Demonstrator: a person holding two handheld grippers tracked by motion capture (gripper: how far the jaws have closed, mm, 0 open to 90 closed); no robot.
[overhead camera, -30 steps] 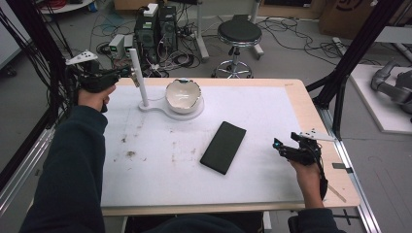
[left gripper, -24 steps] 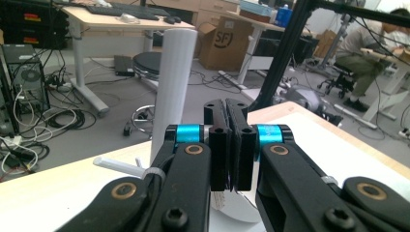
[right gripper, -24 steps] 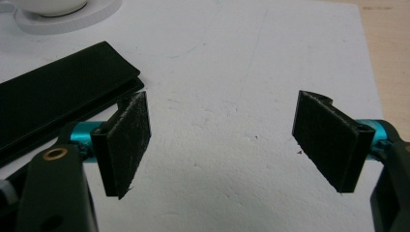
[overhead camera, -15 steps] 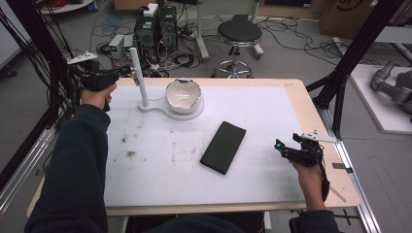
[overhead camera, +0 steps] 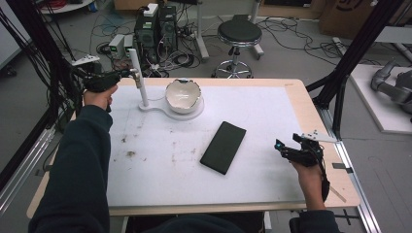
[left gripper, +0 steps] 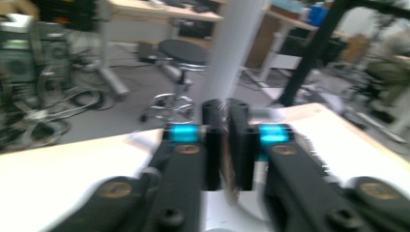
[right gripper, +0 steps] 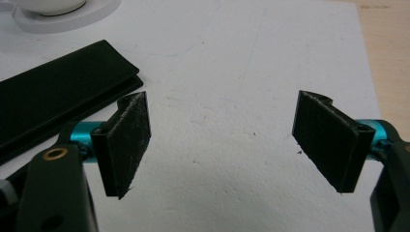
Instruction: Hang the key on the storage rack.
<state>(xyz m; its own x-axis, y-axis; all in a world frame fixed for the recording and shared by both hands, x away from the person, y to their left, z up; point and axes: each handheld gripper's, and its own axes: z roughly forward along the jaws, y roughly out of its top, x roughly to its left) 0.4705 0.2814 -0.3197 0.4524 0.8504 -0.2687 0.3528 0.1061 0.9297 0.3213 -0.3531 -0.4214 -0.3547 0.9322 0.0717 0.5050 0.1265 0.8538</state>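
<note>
The right gripper [overhead camera: 291, 150] is being held at the frame's lower right, fingers [right gripper: 126, 140] wide apart over the bare table [overhead camera: 160, 170], nothing between them. The black case [overhead camera: 223, 147] is lying mid-frame. At upper left, the left gripper [overhead camera: 127, 74] fingers [left gripper: 212, 140] have just been opening, a narrow gap showing against the white post [overhead camera: 137, 77], contact being unclear; the bowl [overhead camera: 182, 94] is sitting just beside it.

On the table [overhead camera: 291, 92], the bowl [overhead camera: 182, 95] sits behind the flat case [overhead camera: 223, 147], right of the post [overhead camera: 137, 75].
</note>
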